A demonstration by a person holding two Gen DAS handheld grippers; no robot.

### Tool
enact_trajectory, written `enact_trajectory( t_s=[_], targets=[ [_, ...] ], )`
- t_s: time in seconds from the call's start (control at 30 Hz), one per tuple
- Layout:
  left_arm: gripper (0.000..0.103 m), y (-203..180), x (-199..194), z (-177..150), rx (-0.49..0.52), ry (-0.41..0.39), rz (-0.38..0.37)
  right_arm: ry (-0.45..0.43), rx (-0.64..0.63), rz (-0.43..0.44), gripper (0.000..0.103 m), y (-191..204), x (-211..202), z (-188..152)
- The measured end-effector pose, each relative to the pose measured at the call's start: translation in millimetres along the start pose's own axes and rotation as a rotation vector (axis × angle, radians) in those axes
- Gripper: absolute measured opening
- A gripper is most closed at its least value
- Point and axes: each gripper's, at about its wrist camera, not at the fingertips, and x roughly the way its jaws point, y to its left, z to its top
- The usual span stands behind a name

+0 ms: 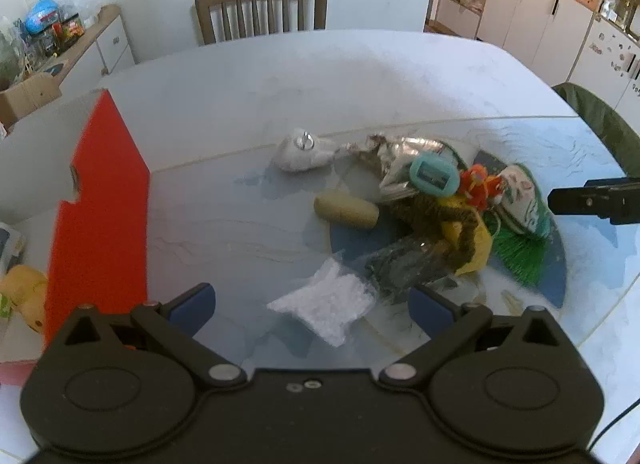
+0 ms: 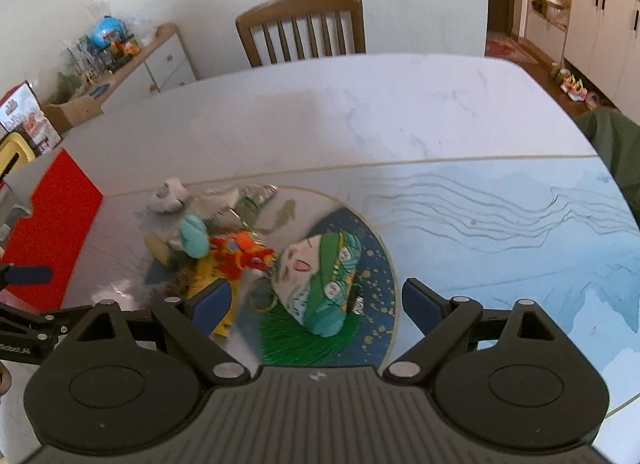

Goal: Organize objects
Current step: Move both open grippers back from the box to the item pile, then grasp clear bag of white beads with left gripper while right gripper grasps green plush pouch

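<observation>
A pile of small objects lies on the table. In the left wrist view my left gripper (image 1: 312, 306) is open and empty, just above a clear bag of white beads (image 1: 326, 302). Beyond it lie a tan capsule (image 1: 346, 209), a white pouch (image 1: 301, 151), crumpled foil (image 1: 394, 158), a teal tag (image 1: 433, 176), an orange figure (image 1: 478, 184) and a dark plastic bag (image 1: 404, 264). In the right wrist view my right gripper (image 2: 316, 304) is open and empty, over a green patterned pouch with a green tassel (image 2: 320, 284). The orange figure (image 2: 240, 256) lies just left of it.
A red box wall (image 1: 102, 200) stands at the left, also in the right wrist view (image 2: 52, 220). A wooden chair (image 2: 302, 28) stands behind the table. The right gripper's finger (image 1: 592, 200) shows at the right edge of the left wrist view. White cabinets (image 1: 532, 12) stand at the back right.
</observation>
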Motion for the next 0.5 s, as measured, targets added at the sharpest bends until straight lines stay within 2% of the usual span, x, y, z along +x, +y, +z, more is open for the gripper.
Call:
enact_trajectory(
  t_s=[0.5],
  targets=[
    [0.099, 3, 25, -10, 0.030, 0.021, 0.033, 0.081, -0.122, 0.041, 0.090, -6, 39, 1]
  ],
)
